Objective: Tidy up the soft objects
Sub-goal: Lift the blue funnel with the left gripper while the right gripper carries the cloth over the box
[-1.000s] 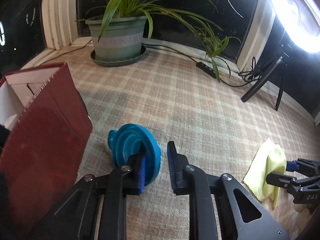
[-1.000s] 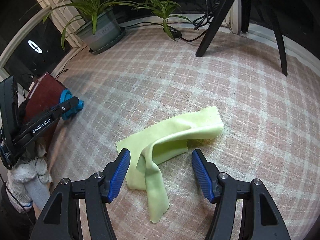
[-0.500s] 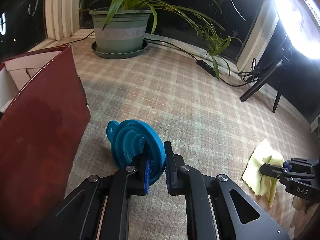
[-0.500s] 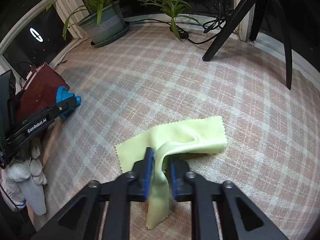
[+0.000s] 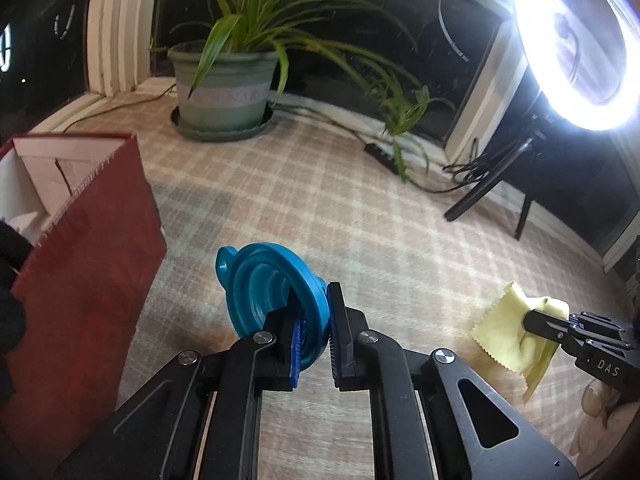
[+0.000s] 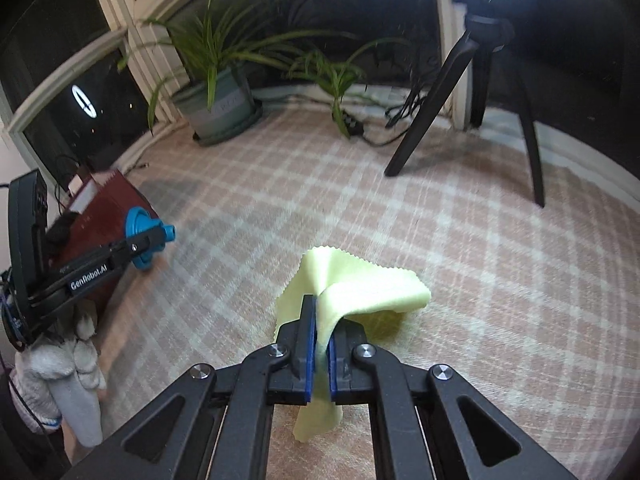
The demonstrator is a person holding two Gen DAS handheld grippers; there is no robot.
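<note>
plaid rug (image 5: pixel 320 208) by dark windows; left gripper (image 5: pixel 314 344) clamps funnel (image 5: pixel 268 284), right gripper (image 6: pixel 321 356) cloth (image 6: pixel 360 292).

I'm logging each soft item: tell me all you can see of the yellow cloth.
The yellow cloth is thin, pale yellow-green fabric with zigzag-cut edges. It is crumpled into a fold, pinched between the right gripper's blue pads. One flap arches above the plaid carpet; a strip hangs below the gripper.

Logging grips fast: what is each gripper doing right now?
Left gripper: shut on the blue funnel.
Right gripper: shut on the yellow cloth.
</note>
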